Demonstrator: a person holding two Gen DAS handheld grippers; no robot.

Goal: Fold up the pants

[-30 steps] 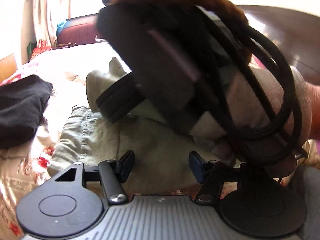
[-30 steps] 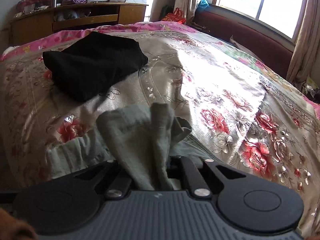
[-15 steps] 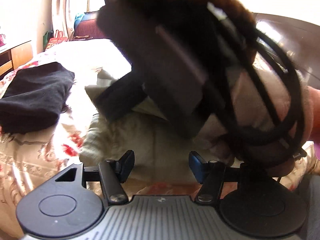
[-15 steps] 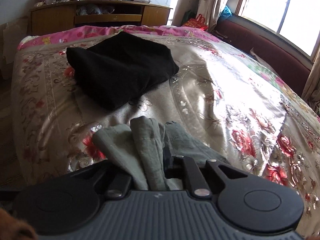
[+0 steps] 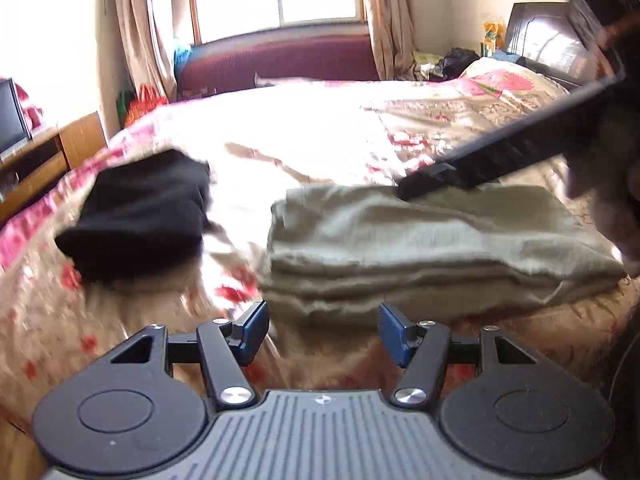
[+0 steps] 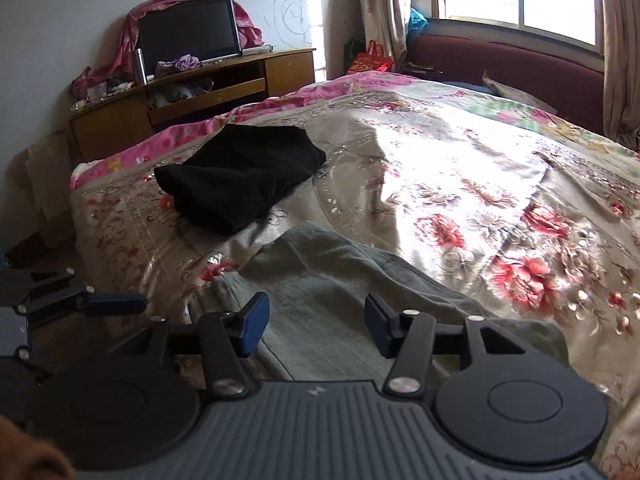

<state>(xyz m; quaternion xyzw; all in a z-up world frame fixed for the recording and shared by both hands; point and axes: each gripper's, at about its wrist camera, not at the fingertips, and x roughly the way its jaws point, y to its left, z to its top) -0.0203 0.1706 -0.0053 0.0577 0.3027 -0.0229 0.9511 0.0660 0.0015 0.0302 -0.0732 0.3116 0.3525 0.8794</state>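
The olive-green pants (image 5: 420,248) lie folded in a flat stack on the flowered bedspread (image 5: 320,128). My left gripper (image 5: 322,322) is open just before the stack's near edge, with nothing between its pads. In the right wrist view the pants (image 6: 320,280) lie under and beyond my right gripper (image 6: 316,314). Its jaws are opening, with no cloth pinched between them. One black finger of the right gripper (image 5: 500,160) reaches over the far right of the stack. A finger of the left gripper (image 6: 112,303) shows at the left edge.
A folded black garment (image 6: 240,176) lies on the bed to the left of the pants. A wooden TV stand (image 6: 192,96) stands past the foot of the bed. A maroon window bench (image 5: 280,60) runs along the far side, and a dark headboard (image 5: 540,40) is at the right.
My right gripper has let go of the bunched pants cloth and drawn back, its jaws parting. It no longer fills the left wrist view, so the folded stack shows. The left gripper stayed open.
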